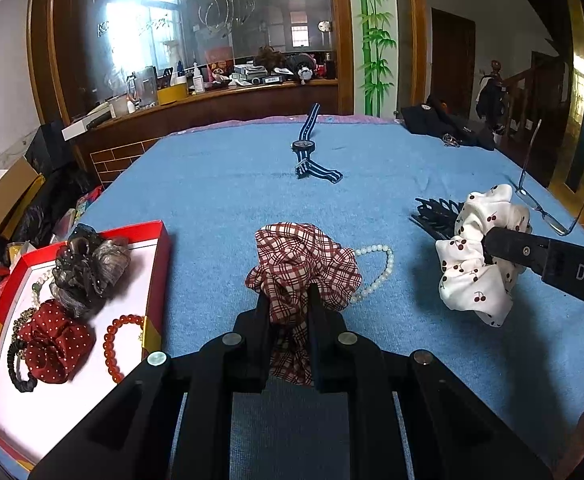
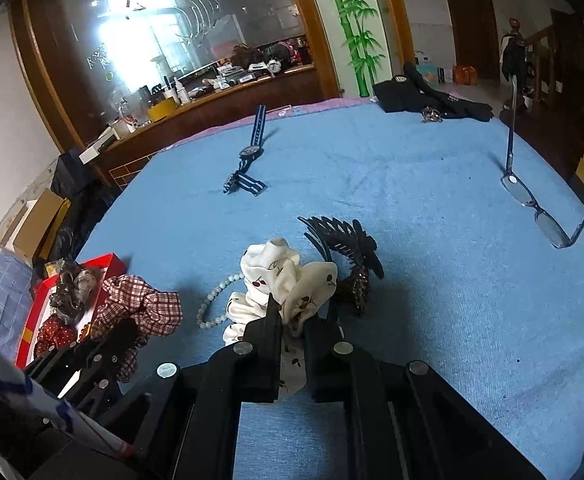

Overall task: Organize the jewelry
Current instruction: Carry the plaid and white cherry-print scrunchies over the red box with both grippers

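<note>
Our left gripper (image 1: 288, 300) has its fingers pinched on the plaid scrunchie (image 1: 304, 264), our right gripper (image 2: 302, 320) on the cherry scrunchie (image 2: 280, 280), both above the blue desk (image 1: 220, 192). They look soft, light; bunched folds suit gripping. The red tray (image 1: 164, 240) sits left.

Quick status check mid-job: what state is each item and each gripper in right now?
Left gripper: shut on the plaid scrunchie.
Right gripper: shut on the cherry scrunchie.
Red box: open, holding scrunchies and bracelets.
Pearl bracelet: loose on the blue cloth.
Hair clip: on the cloth, beside the cherry scrunchie.
Watch: unbuckled, strap laid out.
Glasses: unfolded, arms sticking up.
</note>
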